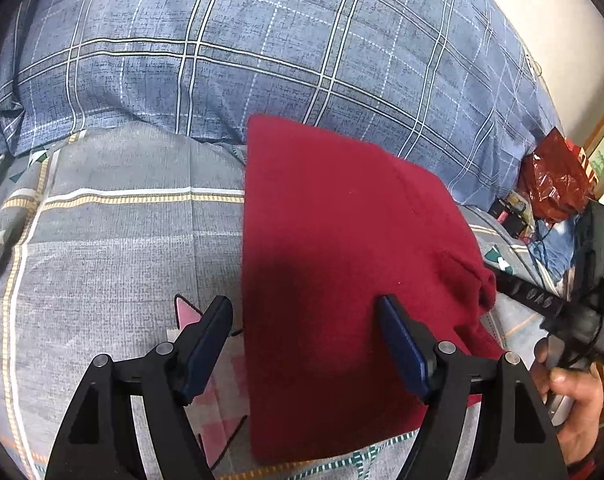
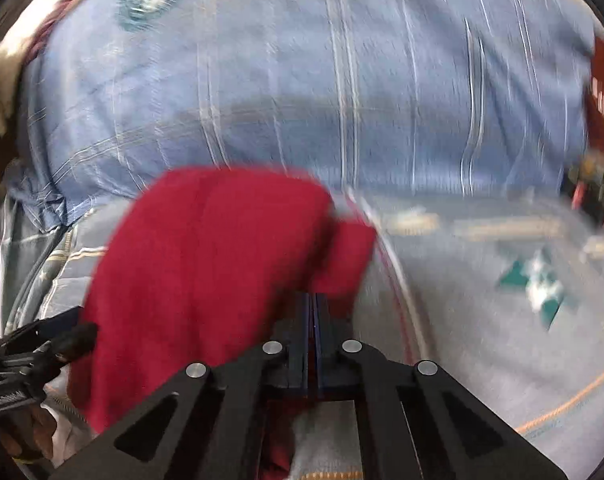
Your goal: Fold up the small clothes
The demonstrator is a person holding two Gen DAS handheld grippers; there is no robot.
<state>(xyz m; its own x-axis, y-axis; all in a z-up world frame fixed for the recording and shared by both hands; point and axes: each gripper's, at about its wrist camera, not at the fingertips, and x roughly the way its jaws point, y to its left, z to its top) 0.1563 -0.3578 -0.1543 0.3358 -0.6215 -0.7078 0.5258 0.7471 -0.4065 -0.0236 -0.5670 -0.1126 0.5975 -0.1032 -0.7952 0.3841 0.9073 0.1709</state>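
Red garment (image 2: pixel 206 264) pinched by right gripper (image 2: pixel 313 312), left gripper (image 1: pixel 305 320) agape

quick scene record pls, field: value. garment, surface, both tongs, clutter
garment: red knit cloth, partly folded, straight left edge, flap bunched at its right side
surface: grey patterned bedsheet, blue plaid duvet behind it
left tongs: open, straddling the garment's left edge, gripping nothing
right tongs: shut on the red knit cloth at its right flap; view motion-blurred
clutter: red plastic bag at far right by the wall, small items beside it too small to identify
fold state: not finished, flap not laid flat
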